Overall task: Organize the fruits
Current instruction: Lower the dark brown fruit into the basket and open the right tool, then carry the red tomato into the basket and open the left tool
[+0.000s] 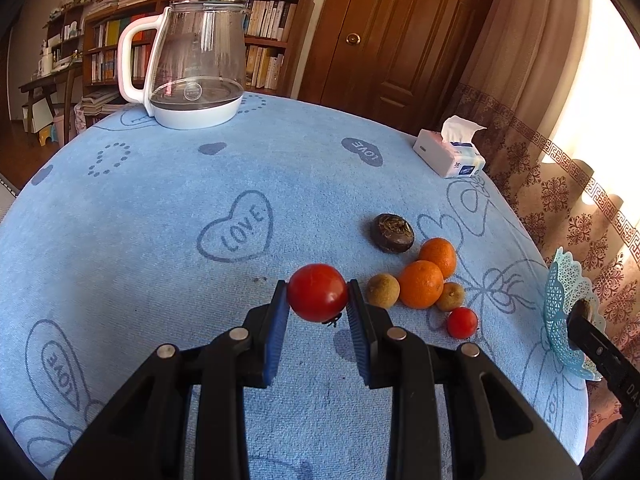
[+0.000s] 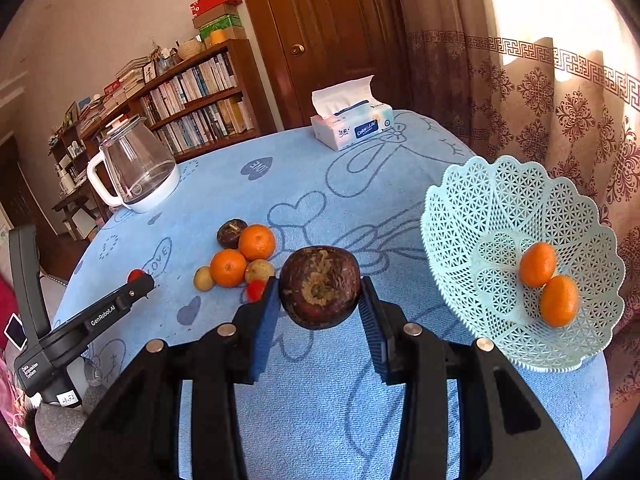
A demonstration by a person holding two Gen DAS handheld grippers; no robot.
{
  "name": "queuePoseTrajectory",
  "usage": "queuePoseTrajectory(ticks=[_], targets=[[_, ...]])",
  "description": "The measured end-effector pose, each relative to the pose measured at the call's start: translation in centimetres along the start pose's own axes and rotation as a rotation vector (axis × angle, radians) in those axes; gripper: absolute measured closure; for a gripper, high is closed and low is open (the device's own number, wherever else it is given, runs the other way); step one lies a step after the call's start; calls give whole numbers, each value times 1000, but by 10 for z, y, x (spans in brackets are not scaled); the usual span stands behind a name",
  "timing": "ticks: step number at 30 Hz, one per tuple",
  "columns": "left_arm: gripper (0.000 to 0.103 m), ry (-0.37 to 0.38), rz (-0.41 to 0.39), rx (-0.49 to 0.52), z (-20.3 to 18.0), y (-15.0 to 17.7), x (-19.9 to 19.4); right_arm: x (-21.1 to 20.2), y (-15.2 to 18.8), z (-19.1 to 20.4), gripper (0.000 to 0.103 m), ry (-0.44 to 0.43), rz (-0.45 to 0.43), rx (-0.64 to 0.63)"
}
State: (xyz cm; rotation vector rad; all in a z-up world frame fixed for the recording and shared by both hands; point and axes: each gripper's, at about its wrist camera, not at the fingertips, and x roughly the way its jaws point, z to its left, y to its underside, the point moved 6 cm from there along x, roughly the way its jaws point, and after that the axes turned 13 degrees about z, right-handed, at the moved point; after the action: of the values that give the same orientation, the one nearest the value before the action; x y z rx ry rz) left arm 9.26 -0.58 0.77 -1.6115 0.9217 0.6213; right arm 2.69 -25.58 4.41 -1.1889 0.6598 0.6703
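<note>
Count, loose on the worktop: two round orange mandarins (image 1: 420, 284) (image 1: 439, 256), two small tan-brown round fruits (image 1: 383, 290) (image 1: 450, 296), one small red cherry tomato (image 1: 462, 322), one dark brown wrinkled round fruit (image 1: 392, 233). All six lie in one cluster, several touching.

In the pale blue perforated plastic basket (image 2: 472, 208): two orange mandarins (image 2: 537, 264) (image 2: 559, 301), touching each other, resting on its lower wall.

Held: two fruits. The left gripper (image 1: 317, 300) has its blue-padded fingers (image 1: 280, 320) clamped on a large red round tomato (image 1: 317, 292), pads pressing both its sides; the tomato is raised off the cloth, with a shadow beneath it, just left of the cluster. The right gripper (image 2: 319, 300) has its blue-padded fingers (image 2: 264, 320) clamped on a second dark brown wrinkled fruit (image 2: 319, 286), stem scar facing the camera, carried above the worktop between the cluster and the basket; the basket is near, to its right.

Surface: round worktop under a light blue cloth (image 1: 160, 208) printed with "LOVE" hearts. Also on it: one clear glass kettle with white handle and base (image 1: 192, 60) at the far side, one white tissue pack (image 2: 352, 124) at the far edge.

Room: wooden bookshelf full of books (image 2: 200, 96), brown panelled door (image 1: 380, 32), patterned brown curtain (image 2: 540, 100) with bright daylight behind.
</note>
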Motion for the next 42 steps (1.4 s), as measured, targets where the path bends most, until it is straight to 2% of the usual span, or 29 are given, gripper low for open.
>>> queuePoseTrajectory(ticks=[7,15,30,35,42], targets=[[73,-2,1,3,-1,1,0,-22,-2,-56,62,74,-44,108],[73,-14,2,14,-3,3,2,-25,7,-100,62,145,-41,192],[73,-29,3,21,-4,3,5,-21,20,-120,61,165,-42,252],[73,-34,-1,26,-5,3,4,-26,23,-125,61,177,-70,281],[73,-52,-7,36,-8,4,5,-35,29,-127,61,241,-128,266]])
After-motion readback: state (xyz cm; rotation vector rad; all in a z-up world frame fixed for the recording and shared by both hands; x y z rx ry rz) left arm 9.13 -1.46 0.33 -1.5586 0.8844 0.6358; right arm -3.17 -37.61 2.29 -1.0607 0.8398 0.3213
